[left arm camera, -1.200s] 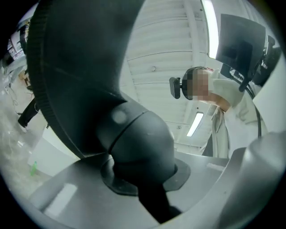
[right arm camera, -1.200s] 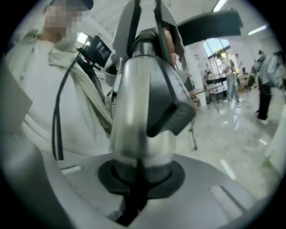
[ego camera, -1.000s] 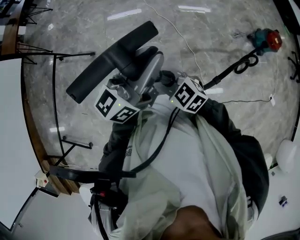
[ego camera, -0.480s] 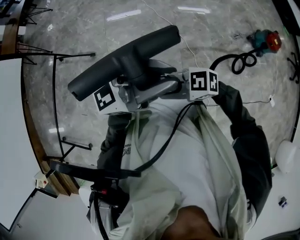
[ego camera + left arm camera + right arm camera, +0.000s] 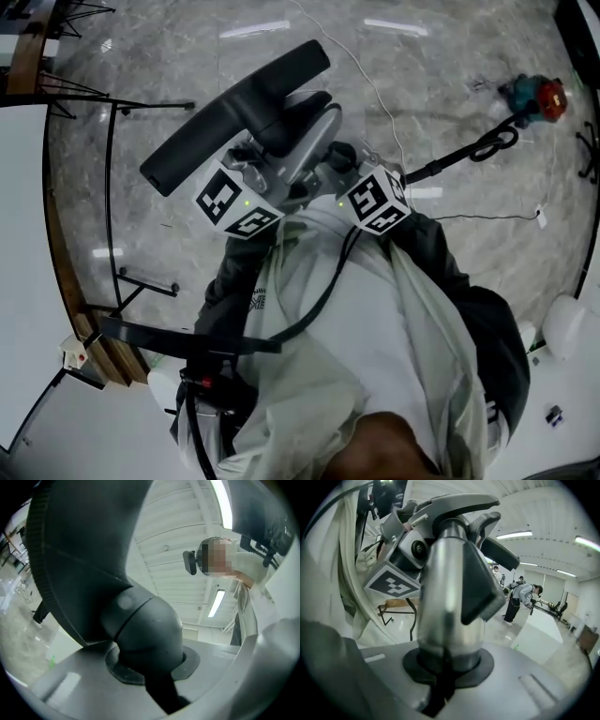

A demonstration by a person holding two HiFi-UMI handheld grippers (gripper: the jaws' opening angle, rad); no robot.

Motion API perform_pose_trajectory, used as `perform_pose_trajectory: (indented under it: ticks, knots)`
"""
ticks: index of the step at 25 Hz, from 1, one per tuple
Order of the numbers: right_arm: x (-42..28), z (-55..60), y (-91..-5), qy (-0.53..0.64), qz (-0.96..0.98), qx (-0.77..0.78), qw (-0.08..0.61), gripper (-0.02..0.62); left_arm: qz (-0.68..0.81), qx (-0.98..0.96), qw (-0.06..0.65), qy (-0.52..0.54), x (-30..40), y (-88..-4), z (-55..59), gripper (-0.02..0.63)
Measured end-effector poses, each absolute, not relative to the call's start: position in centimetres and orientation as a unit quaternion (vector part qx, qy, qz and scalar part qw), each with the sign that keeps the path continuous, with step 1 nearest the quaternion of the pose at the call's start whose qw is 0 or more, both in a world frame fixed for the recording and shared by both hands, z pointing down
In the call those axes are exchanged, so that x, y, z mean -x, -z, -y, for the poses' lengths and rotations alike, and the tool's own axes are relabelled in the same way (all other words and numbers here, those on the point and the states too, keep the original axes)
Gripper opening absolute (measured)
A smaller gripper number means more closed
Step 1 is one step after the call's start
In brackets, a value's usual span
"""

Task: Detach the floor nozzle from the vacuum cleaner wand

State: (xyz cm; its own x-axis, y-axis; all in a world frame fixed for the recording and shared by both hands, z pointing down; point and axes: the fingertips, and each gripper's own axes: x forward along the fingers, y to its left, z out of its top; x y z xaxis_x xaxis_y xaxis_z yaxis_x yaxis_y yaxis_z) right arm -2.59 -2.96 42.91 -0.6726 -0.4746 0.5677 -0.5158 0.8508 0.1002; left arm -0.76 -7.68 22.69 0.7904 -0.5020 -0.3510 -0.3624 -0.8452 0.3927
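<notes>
In the head view the dark, long floor nozzle (image 5: 234, 117) is held up in front of the person, slanting up to the right. Its silver-grey neck (image 5: 307, 150) runs down between the two marker cubes. My left gripper (image 5: 253, 187) is shut on the nozzle's dark swivel joint (image 5: 140, 630), which fills the left gripper view. My right gripper (image 5: 352, 183) is shut on the silver wand tube (image 5: 447, 602), which carries a dark latch (image 5: 480, 585); the left gripper's cube shows behind it. The fingertips themselves are hidden in the head view.
A black hose (image 5: 464, 150) lies on the marble floor towards a teal and red device (image 5: 536, 94). A thin white cable (image 5: 370, 80) crosses the floor. A black metal frame (image 5: 108, 187) and a white table (image 5: 23, 244) stand at the left.
Half a second ago the nozzle had swung flatter and the right gripper sat further right. Both are back near where they were a second ago. Both grips are unchanged.
</notes>
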Motion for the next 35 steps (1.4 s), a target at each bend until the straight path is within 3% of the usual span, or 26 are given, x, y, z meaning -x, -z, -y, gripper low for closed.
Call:
perform_pose_trajectory:
  ticks: [3, 9, 12, 17, 19, 23, 29, 35]
  knots:
    - [3.3, 1.8, -42.4, -0.034, 0.936, -0.212, 0.279, 0.037, 0.172, -0.948, 0.125, 0.239, 0.4, -21.7, 6.1, 0.071]
    - [3.1, -4.6, -40.5, -0.133, 0.962, 0.091, 0.22, 0.038, 0.017, -0.963, 0.099, 0.249, -1.5, -20.5, 2.1, 0.071]
    - [3.1, -3.2, -40.9, -0.136, 0.965, 0.026, 0.222, 0.037, 0.068, -0.959, 0.122, 0.246, -1.9, -20.7, 4.0, 0.071]
    - [2.5, 2.5, -42.0, -0.041, 0.914, -0.29, 0.279, 0.037, 0.232, -0.937, 0.151, 0.212, 0.0, -22.0, 7.2, 0.071]
    - [2.1, 3.2, -42.4, -0.02, 0.892, -0.338, 0.298, 0.037, 0.282, -0.922, 0.166, 0.208, 1.0, -22.7, 7.8, 0.071]
    - [3.0, 1.1, -42.7, -0.025, 0.919, -0.272, 0.285, 0.038, 0.217, -0.941, 0.135, 0.221, 0.4, -22.2, 5.2, 0.074]
    - [4.1, -6.4, -41.2, -0.102, 0.964, 0.013, 0.243, 0.038, 0.023, -0.965, 0.089, 0.247, 0.4, -23.8, -0.2, 0.075]
    - [4.0, -1.6, -41.6, -0.065, 0.941, -0.209, 0.258, 0.038, 0.126, -0.958, 0.108, 0.236, -0.1, -20.5, 2.4, 0.072]
